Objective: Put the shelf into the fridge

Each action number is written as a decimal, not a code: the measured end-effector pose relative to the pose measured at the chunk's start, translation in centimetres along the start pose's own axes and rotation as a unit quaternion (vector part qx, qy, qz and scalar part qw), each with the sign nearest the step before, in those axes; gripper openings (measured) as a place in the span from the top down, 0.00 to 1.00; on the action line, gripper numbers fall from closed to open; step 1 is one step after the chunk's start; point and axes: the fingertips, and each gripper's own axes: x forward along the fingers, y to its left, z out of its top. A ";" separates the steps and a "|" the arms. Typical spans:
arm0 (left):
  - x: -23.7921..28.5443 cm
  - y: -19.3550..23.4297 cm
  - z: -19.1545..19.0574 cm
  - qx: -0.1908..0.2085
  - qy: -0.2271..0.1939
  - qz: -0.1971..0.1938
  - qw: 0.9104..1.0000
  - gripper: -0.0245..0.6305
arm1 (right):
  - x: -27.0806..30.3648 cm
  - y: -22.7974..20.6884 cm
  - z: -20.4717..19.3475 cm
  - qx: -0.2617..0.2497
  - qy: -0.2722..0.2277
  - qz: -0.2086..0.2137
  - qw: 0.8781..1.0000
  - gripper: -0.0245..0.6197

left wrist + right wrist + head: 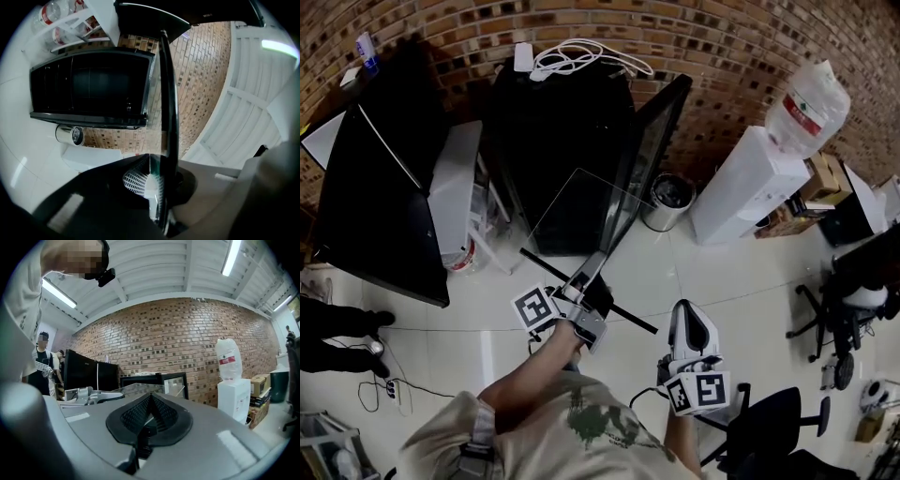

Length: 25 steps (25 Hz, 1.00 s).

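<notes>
The shelf is a clear glass pane with a black strip along its near edge. It is held up in front of the black mini fridge, whose door stands open. My left gripper is shut on the shelf's near edge. In the left gripper view the shelf runs edge-on out from between the left gripper pads, and the fridge lies beyond it. My right gripper hangs low to the right, apart from the shelf. Seen in its own view, the right gripper is shut on nothing.
A white water dispenser with a bottle stands right of the fridge, a metal bin between them. A tall black cabinet and a white rack are at left. An office chair sits behind my right side.
</notes>
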 end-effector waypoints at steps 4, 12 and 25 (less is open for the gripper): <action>0.6 0.6 3.7 -0.002 -0.027 0.007 1.000 0.94 | 3.6 0.7 -0.1 0.002 0.009 0.014 1.000 0.96; 2.0 1.7 10.2 0.017 -0.056 0.011 0.998 0.94 | 10.6 1.8 -0.6 0.003 0.032 0.031 0.999 0.96; 3.7 3.7 18.6 0.019 -0.091 0.018 0.996 0.94 | 19.8 4.8 -0.2 -0.021 0.049 0.056 0.997 0.96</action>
